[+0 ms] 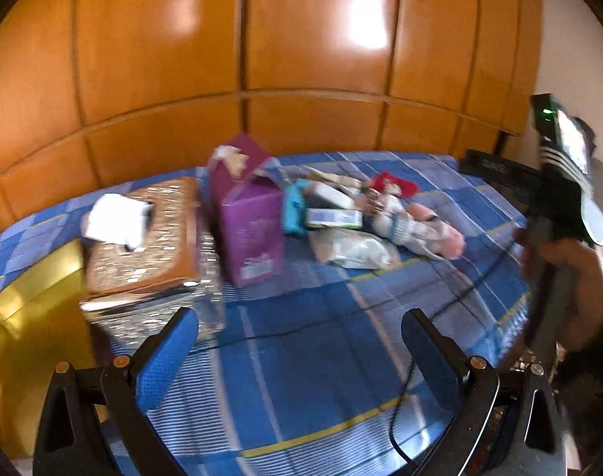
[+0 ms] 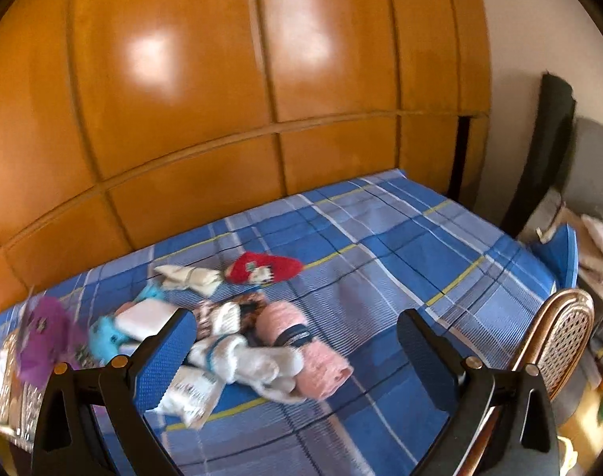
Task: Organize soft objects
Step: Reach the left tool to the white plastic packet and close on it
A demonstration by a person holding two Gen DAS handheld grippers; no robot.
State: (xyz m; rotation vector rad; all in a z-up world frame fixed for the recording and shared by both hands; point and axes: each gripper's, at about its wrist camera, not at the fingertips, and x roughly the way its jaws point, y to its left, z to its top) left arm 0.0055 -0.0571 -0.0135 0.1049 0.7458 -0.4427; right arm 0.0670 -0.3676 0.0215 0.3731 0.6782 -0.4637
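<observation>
The bed (image 2: 380, 246), spread with a blue plaid sheet, runs along a glossy orange wardrobe (image 2: 222, 79) and serves as the sorting surface, so everything lies within reach on top of it. At its left end stand the containers: a glittery box (image 1: 142, 246) with a white cloth (image 1: 114, 218) draped over its top, and just right of it an open purple carton (image 1: 249, 214), its flaps up, probably ready to receive things. The soft objects sit in a loose heap right of the carton, near the middle of the bed: a rolled pink towel (image 2: 305, 345), white socks (image 2: 257, 361) lying against it, a red cloth (image 2: 261, 267) at the far side, and a teal item (image 2: 106, 337) too blurred to name. Both tools hover short of the heap. The left gripper (image 1: 301, 353) is spread wide and empty; the right gripper (image 2: 293, 357) likewise gapes, holding nothing, aimed at the towel and socks as if about to choose.
</observation>
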